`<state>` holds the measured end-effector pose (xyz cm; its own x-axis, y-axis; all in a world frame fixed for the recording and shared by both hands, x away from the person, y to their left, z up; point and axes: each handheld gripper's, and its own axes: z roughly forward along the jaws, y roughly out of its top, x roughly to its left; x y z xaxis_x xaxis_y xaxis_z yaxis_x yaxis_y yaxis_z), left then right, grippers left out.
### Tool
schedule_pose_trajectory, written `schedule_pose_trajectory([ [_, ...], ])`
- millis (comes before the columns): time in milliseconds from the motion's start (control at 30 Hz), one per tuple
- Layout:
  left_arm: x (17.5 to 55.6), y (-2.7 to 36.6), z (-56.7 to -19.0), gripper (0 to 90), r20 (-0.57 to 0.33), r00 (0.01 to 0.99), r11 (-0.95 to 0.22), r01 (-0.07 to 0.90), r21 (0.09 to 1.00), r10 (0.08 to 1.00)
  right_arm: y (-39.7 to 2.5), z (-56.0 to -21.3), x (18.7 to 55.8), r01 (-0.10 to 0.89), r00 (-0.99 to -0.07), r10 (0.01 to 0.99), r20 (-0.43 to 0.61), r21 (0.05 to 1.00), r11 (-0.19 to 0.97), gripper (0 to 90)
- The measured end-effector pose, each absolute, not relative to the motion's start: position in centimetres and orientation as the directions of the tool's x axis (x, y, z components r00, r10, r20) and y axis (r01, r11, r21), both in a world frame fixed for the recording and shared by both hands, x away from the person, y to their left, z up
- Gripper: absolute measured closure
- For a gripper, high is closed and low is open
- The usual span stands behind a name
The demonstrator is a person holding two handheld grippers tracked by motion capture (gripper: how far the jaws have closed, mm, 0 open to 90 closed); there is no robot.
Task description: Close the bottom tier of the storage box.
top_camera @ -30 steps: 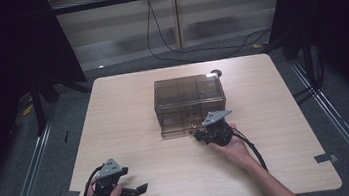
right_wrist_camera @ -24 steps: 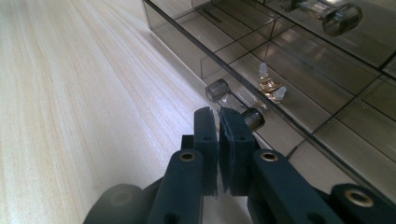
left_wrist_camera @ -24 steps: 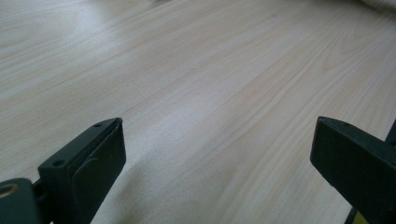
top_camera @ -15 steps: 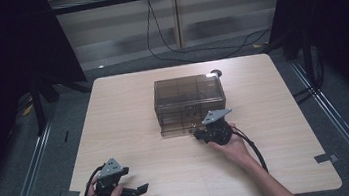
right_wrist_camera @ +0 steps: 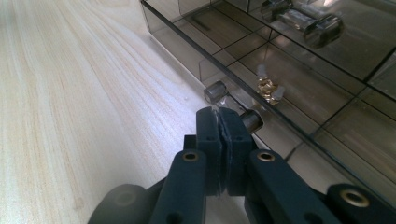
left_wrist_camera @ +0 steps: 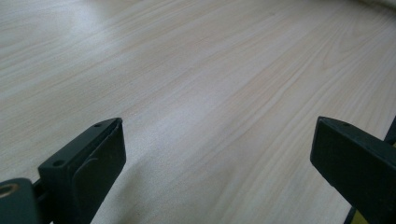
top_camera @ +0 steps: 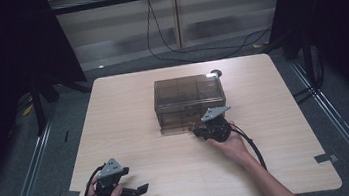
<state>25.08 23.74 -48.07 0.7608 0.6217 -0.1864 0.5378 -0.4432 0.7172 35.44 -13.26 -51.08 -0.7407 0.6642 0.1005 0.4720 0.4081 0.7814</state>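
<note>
A smoky see-through drawer box stands at the middle of the wooden table. My right gripper is at the box's front bottom edge. In the right gripper view it is shut on the clear handle of the lowest drawer, between the handle's two round studs. The drawer is divided into compartments, and small gold clips lie in one. My left gripper rests low near the table's front left corner, open, with bare wood between its fingers.
A small dark round object sits just behind the box. Tape strips mark the table's front corners. The right gripper's cable loops along the forearm. Dark curtains and metal floor rails flank the table.
</note>
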Motion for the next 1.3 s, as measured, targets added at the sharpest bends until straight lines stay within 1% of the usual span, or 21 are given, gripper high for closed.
schedule_pose_trajectory([
  [1067,25.1,23.9,-48.1,3.5,-0.185,0.763,-0.449,0.537,0.714,0.619,-13.0,-50.8,37.4,0.479,-0.727,0.681,0.081,0.771,0.42,90.0],
  [1300,25.2,23.8,-48.1,3.5,-0.205,0.762,-0.436,0.544,0.717,0.614,-13.0,-50.9,37.7,0.483,-0.719,0.69,0.083,0.774,0.409,90.0],
])
